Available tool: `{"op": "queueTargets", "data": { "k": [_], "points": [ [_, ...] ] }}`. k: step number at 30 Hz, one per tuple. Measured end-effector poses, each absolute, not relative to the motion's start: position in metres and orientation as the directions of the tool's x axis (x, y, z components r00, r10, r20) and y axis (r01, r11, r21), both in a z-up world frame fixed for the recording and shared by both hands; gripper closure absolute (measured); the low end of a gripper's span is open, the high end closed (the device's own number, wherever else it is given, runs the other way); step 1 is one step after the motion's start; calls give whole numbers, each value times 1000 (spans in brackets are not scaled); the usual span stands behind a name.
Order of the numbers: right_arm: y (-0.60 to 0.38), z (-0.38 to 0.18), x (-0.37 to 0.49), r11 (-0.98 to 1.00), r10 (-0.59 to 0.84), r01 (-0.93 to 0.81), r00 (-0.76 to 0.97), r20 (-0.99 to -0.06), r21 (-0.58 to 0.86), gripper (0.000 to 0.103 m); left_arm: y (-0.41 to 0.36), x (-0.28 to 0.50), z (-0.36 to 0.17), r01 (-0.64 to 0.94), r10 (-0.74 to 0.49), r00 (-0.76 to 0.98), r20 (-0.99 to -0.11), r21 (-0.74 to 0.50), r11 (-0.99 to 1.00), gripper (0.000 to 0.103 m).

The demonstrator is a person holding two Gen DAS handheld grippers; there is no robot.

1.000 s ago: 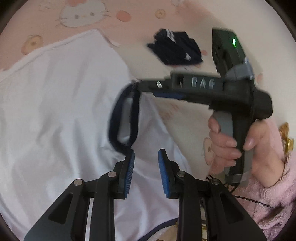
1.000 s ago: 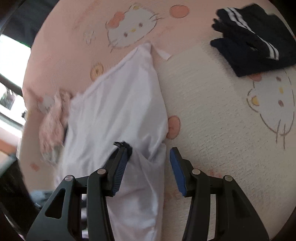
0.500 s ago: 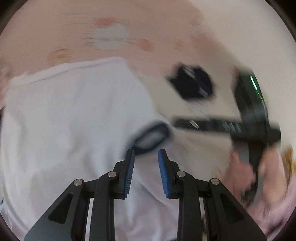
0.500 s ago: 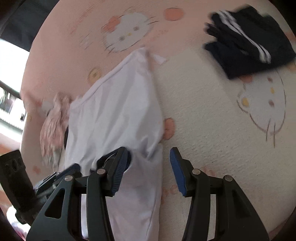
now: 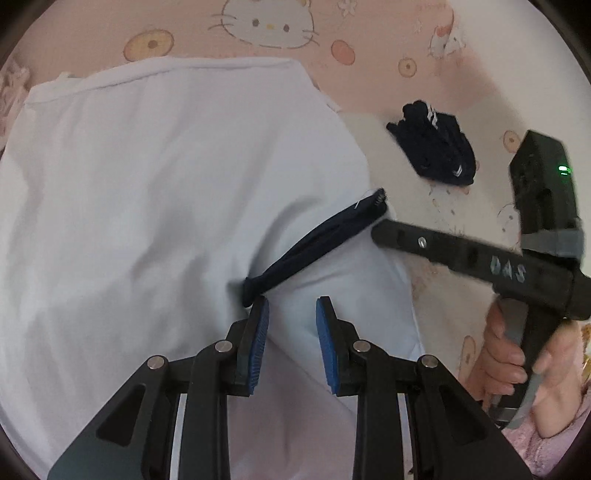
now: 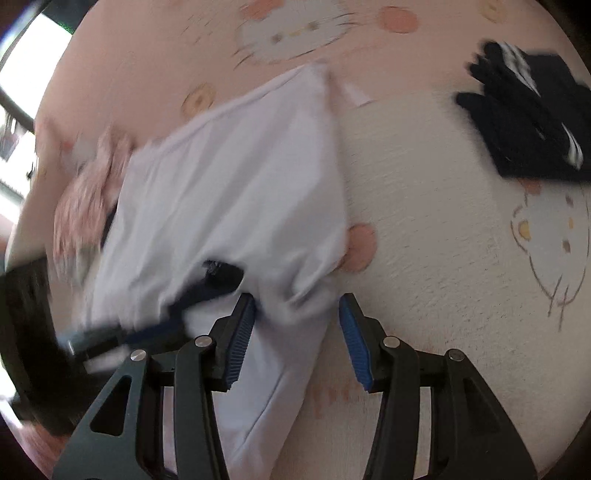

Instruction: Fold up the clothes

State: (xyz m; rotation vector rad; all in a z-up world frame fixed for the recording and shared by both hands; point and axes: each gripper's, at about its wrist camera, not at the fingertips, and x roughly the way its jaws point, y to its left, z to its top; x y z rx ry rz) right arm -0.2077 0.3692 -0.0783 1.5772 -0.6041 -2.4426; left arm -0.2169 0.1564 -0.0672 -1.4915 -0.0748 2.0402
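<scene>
A white T-shirt (image 5: 166, 203) lies spread on a pink cartoon-cat sheet (image 5: 369, 33). Its navy collar (image 5: 314, 243) is pulled into a narrow band. One end of the band sits at the left pad of my left gripper (image 5: 291, 339), which is open over white cloth. The other end reaches the tip of my right gripper (image 5: 380, 230), held by a hand (image 5: 506, 365). In the right wrist view my right gripper (image 6: 297, 332) is open with bunched shirt (image 6: 229, 184) between its pads. The collar (image 6: 221, 275) lies just past its left finger. The left gripper (image 6: 155, 328) shows there as a blur.
A folded navy garment with white stripes (image 5: 432, 147) (image 6: 535, 122) lies on the sheet beyond the shirt, to the right. A pink patterned cloth (image 6: 85, 206) is bunched at the shirt's far left side. A cream patch of sheet (image 6: 424, 221) lies between shirt and navy garment.
My left gripper has swung in and down toward the collar. The collar, a hanging open loop before, is now drawn into a flat band. The left gripper has entered the right wrist view.
</scene>
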Motion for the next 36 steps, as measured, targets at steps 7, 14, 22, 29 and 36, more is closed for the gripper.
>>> {"op": "queueTargets", "data": {
  "k": [7, 14, 22, 29, 36],
  "points": [
    [365, -53, -213, -874, -439, 9, -446, -780, 487, 54, 161, -203, -59, -483, 533, -150, -833, -409, -774, 75],
    [358, -78, -216, -915, -332, -84, -398, -855, 394, 55, 167, -202, -70, -482, 483, -141, -864, -366, -796, 74],
    [358, -72, -170, -944, -271, -78, -366, -890, 320, 55, 152, -190, -69, -393, 478, -134, -868, -396, -830, 73],
    [332, -81, -110, -955, -244, -76, -344, -907, 286, 54, 153, -163, -77, -395, 453, -118, -884, -377, -838, 72],
    [312, -85, -86, -998, -67, 25, -343, -937, 62, 54, 142, -141, -70, -368, 426, -108, -898, -362, -856, 72]
  ]
}}
